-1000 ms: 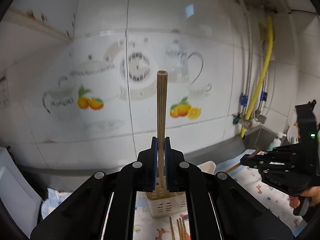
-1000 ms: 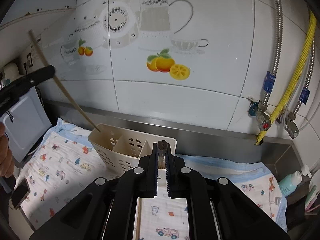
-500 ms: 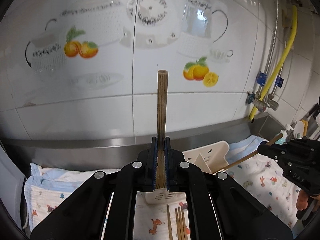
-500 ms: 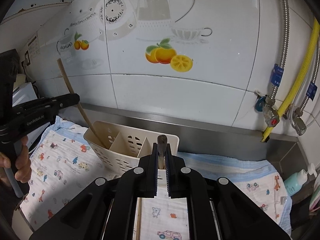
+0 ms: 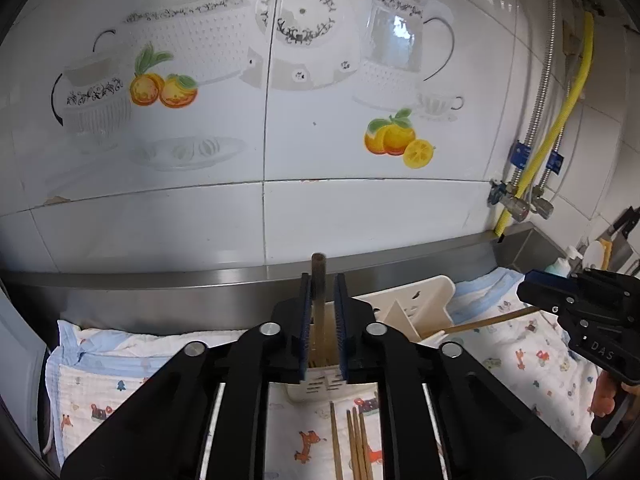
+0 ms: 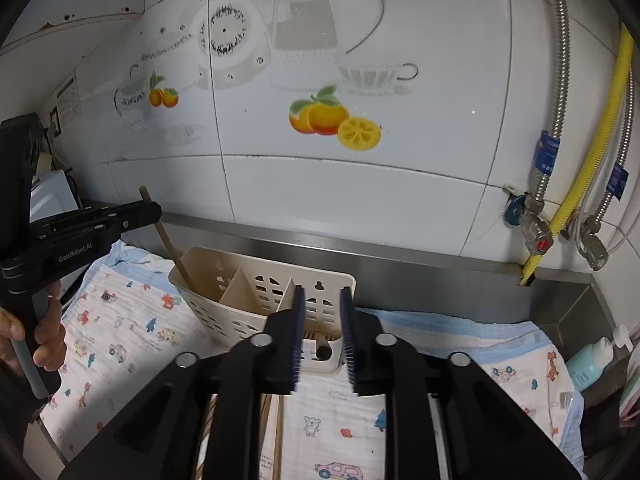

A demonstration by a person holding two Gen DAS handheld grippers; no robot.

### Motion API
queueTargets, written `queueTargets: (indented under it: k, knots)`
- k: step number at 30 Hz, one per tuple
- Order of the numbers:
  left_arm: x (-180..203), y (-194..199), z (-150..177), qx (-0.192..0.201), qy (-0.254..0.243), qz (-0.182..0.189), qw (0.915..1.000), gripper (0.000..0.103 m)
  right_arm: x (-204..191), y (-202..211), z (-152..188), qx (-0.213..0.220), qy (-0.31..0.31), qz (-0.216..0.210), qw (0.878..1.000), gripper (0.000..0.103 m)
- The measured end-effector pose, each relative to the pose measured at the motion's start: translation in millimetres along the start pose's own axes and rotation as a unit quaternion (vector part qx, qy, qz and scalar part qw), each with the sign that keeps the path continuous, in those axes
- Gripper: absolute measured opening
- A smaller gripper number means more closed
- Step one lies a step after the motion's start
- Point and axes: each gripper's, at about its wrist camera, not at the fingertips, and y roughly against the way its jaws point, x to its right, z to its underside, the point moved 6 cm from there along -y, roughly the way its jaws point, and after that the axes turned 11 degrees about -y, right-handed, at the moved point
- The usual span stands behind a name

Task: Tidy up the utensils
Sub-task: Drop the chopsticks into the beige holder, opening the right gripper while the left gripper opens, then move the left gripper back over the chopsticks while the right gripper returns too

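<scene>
A cream slotted caddy [image 5: 416, 300] [image 6: 224, 280] stands on the cloth by the wall. My left gripper [image 5: 322, 280] hovers over its left end with jaws opening. A wooden chopstick [image 5: 319, 268] stands loose between the pads, its lower end down in the caddy. In the right wrist view that chopstick [image 6: 172, 248] leans in the left compartment under the left gripper [image 6: 154, 214]. My right gripper [image 6: 322, 292] is also opening. A second chopstick [image 6: 322, 350] lies below the pads with its tip in the right compartment. Several loose chopsticks [image 5: 354, 440] lie on the cloth.
A cartoon-print cloth [image 6: 132, 336] covers the counter. A steel upstand [image 5: 160, 292] runs below the tiled wall. A yellow hose and valves [image 6: 560, 208] are at the right, with a soap bottle [image 6: 588, 360] in the corner. A person's hand [image 6: 44, 332] holds the left handle.
Both pairs of jaws have parted. The left chopstick slid down into the caddy as the left gripper sank toward it. The right chopstick dropped out from between the right pads.
</scene>
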Motion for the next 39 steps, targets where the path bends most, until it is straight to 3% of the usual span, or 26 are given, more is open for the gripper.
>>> queueTargets:
  k: [1,3,7,11,20,36,39]
  knots:
    - [-0.1,3.9,0.1,0.002,-0.001,-0.003,1.0000,0.026,-0.3,5.1,0.3,0.004,0.000,0.000,1.000,0.021]
    - [3.0,12.7,0.7,0.008,-0.005,-0.004,0.9999,0.028,0.0,13.5,1.1,0.012,-0.004,-0.001,1.000,0.024]
    - [8.6,29.1,4.4,0.015,-0.012,-0.007,0.9998,0.028,-1.9,30.2,6.3,0.023,-0.005,-0.004,1.000,0.025]
    - [16.2,48.6,12.0,0.022,-0.009,0.000,0.9997,0.028,-5.3,48.9,17.4,0.035,-0.006,-0.006,0.999,0.033]
    - [36.7,76.9,46.8,0.016,-0.016,0.005,0.9997,0.028,-12.7,74.7,53.5,0.042,-0.007,-0.011,0.999,0.037]
    - [46.7,89.1,126.2,-0.025,0.012,0.025,0.9993,0.028,-19.5,97.6,129.0,0.037,-0.016,-0.005,0.999,0.038]
    - [46.7,87.4,139.7,-0.034,0.018,0.025,0.9989,0.028,-22.0,97.2,142.6,0.035,-0.012,0.003,0.999,0.043]
